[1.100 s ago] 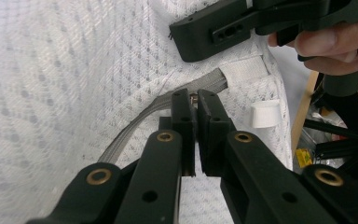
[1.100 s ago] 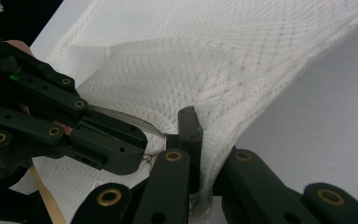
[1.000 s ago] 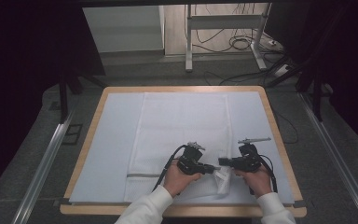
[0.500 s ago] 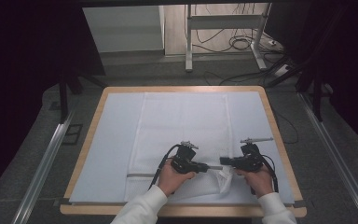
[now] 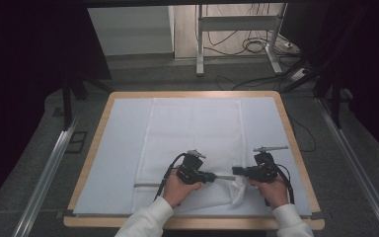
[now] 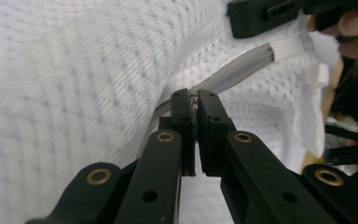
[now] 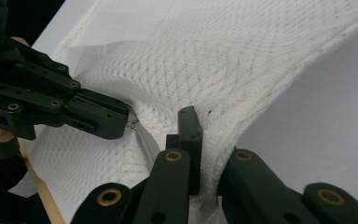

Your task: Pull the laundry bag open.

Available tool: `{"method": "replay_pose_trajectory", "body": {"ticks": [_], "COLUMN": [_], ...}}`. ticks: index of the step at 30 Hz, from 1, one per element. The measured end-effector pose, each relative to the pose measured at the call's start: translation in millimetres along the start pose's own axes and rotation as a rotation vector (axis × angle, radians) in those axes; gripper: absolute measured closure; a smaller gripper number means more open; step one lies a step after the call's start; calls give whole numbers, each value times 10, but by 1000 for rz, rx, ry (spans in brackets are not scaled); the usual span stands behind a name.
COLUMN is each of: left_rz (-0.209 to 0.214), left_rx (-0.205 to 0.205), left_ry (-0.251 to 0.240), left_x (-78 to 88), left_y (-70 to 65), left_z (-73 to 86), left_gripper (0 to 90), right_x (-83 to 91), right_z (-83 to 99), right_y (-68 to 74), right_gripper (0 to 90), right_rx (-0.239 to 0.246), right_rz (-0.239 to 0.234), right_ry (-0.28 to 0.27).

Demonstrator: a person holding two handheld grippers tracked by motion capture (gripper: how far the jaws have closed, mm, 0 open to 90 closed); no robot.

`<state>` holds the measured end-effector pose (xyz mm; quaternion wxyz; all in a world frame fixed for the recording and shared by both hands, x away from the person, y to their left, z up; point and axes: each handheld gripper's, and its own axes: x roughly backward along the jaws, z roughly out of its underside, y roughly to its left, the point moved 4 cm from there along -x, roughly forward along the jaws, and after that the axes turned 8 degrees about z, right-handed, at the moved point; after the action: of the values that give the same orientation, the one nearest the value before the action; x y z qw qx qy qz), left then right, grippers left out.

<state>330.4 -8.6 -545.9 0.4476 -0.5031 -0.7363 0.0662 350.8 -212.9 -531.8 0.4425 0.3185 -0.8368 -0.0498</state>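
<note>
Since the earlier high view: left gripper (image 5: 216,177) shifted slightly toward the left of the frame, widening the gap to the right gripper (image 5: 237,171); right gripper unmoved; cloth between them drawn a little flatter.

Item 1. White mesh laundry bag (image 5: 195,129): lies lengthwise on the pale mat (image 5: 121,148), centre of the high view, near end at the lower middle of the frame. Bulk flat; near right corner lifted and bunched between the two grippers. Grey zipper (image 6: 235,72) runs along the near end, seen at the upper middle of the left gripper view.

Item 2. Left gripper: lower centre of the high view, pointing toward the right of the frame. Jaws together, clamped on the small metal zipper pull (image 6: 195,98) at the end of the grey zipper line. Also seen at the left of the right gripper view (image 7: 121,122), tip at the pull.

Item 3. Right gripper: lower right of centre in the high view, pointing toward the left. Jaws together, clamped on a fold of the bag's mesh (image 7: 209,154) beside the zipper end.

Item 4. Table (image 5: 286,123): wooden rim frames the mat.
</note>
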Motion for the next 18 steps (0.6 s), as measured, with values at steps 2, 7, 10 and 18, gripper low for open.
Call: {"method": "replay_pose_trajectory", "body": {"ticks": [2,7,10,18], "left_rz": [-8,-13,-9,-6], "left_rx": [-3,2,1,8], "left_ry": [2,-4,1,-11], "left_x": [12,36,47,98], "left_y": [13,44,60,79], "left_z": [12,45,60,83], "left_gripper": [868,868,868,868], "right_x": [-5,-8,-9,-6], "right_z": [6,14,15,18], "right_y": [4,-1,2,-2], "right_gripper": [885,885,885,885], "right_rx": [0,-1,1,-1], "right_rz": [4,5,5,9], "right_ry": [5,7,7,3]}}
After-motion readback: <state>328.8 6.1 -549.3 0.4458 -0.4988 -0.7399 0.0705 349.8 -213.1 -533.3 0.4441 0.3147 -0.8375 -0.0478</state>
